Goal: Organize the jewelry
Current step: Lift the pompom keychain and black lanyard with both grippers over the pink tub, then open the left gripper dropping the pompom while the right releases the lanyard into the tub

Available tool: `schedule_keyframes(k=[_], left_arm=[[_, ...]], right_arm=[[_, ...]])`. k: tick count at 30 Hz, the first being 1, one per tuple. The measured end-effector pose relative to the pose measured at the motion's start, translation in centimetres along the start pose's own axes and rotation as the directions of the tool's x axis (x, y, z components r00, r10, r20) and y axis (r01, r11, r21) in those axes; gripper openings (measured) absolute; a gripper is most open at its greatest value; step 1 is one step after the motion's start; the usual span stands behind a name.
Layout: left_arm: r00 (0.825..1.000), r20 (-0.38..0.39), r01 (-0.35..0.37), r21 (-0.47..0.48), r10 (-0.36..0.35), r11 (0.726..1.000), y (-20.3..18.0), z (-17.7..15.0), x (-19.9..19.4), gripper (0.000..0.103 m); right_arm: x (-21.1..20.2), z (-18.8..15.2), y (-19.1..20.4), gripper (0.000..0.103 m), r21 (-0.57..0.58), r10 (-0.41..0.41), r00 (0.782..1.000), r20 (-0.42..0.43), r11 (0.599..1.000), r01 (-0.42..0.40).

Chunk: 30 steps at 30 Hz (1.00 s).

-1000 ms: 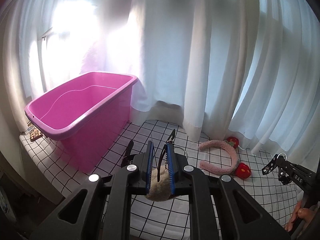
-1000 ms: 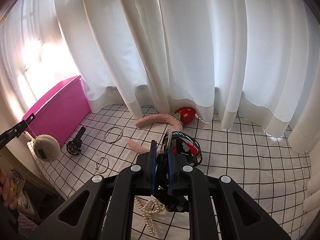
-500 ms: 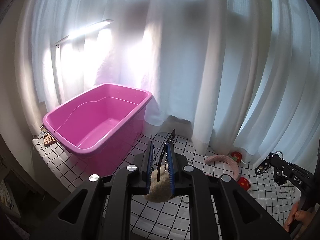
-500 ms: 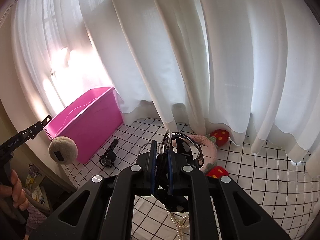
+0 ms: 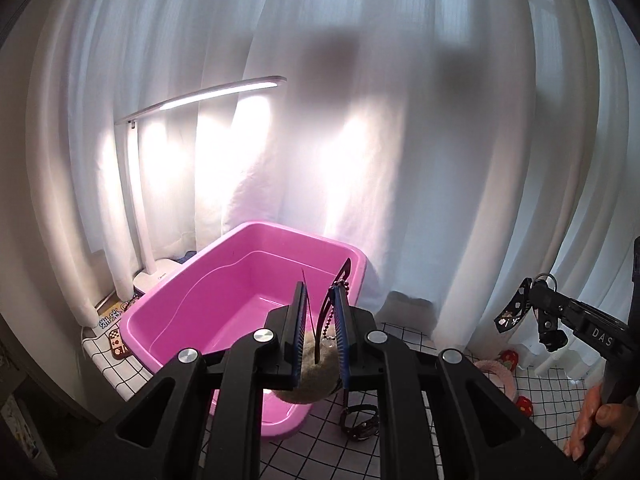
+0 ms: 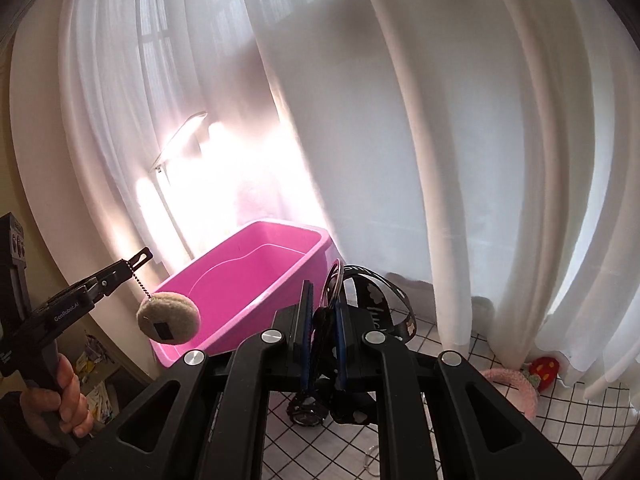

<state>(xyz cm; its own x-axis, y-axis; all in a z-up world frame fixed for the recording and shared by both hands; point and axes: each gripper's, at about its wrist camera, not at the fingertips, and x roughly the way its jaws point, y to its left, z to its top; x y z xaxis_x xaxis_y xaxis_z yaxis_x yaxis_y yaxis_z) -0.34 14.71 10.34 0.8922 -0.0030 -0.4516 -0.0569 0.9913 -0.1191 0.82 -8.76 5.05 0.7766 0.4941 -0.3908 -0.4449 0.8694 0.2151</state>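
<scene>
Progress looks early: the pink bin (image 5: 224, 280) shows a bare floor, so by my reading nothing has been put away. The left gripper (image 5: 319, 312) has its jaws pinched nearly together on the bead chain of a beige pompom charm (image 6: 168, 322), which hangs near the bin's rim. The right gripper (image 6: 322, 320) is clamped on a black patterned strap with metal rings (image 6: 378, 300), held up beside the bin. A black wristwatch (image 5: 360, 426), a pink fluffy headband (image 6: 514, 386) and a red strawberry plush (image 6: 545, 367) lie on the checked cloth (image 6: 600, 416), waiting.
</scene>
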Motion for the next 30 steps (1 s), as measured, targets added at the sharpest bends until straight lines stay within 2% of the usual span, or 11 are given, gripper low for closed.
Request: schedule_keyframes(k=[6, 11, 17, 21, 24, 27, 30], left_arm=[[1.0, -0.031, 0.001, -0.006, -0.002, 1.0, 6.1, 2.5, 4.0, 0.014], [0.996, -0.085, 0.004, -0.02, -0.006, 1.0, 9.6, 2.9, 7.8, 0.014], [0.986, -0.163, 0.009, -0.035, -0.015, 0.999, 12.4, 2.3, 12.0, 0.014], [0.972, -0.233, 0.011, -0.045, -0.021, 0.999, 13.1, 1.4, 14.3, 0.014], [0.954, -0.297, 0.011, -0.052, -0.026, 0.999, 13.5, 0.6, 16.1, 0.014], [0.932, -0.363, -0.01, -0.055, -0.011, 0.998, 13.9, -0.2, 17.9, 0.014], [0.901, -0.434, -0.036, -0.06, 0.006, 0.998, 14.6, -0.9, 19.6, 0.014]], right_arm=[[7.4, 3.0, 5.3, 0.01, 0.0, 0.081, 0.996, -0.045, 0.997, -0.081], [12.9, 4.5, 9.0, 0.01, -0.035, 0.122, 0.987, -0.108, 0.991, -0.126], [19.6, 5.4, 11.1, 0.01, -0.031, 0.157, 0.963, -0.217, 0.985, -0.168], [23.5, 4.7, 11.8, 0.01, -0.006, 0.188, 0.93, -0.315, 0.98, -0.2], [26.0, 3.8, 11.9, 0.01, 0.009, 0.187, 0.9, -0.393, 0.98, -0.2], [28.7, 3.1, 11.7, 0.01, 0.023, 0.172, 0.863, -0.475, 0.983, -0.183], [31.2, 2.2, 11.1, 0.01, 0.048, 0.16, 0.818, -0.553, 0.986, -0.16]])
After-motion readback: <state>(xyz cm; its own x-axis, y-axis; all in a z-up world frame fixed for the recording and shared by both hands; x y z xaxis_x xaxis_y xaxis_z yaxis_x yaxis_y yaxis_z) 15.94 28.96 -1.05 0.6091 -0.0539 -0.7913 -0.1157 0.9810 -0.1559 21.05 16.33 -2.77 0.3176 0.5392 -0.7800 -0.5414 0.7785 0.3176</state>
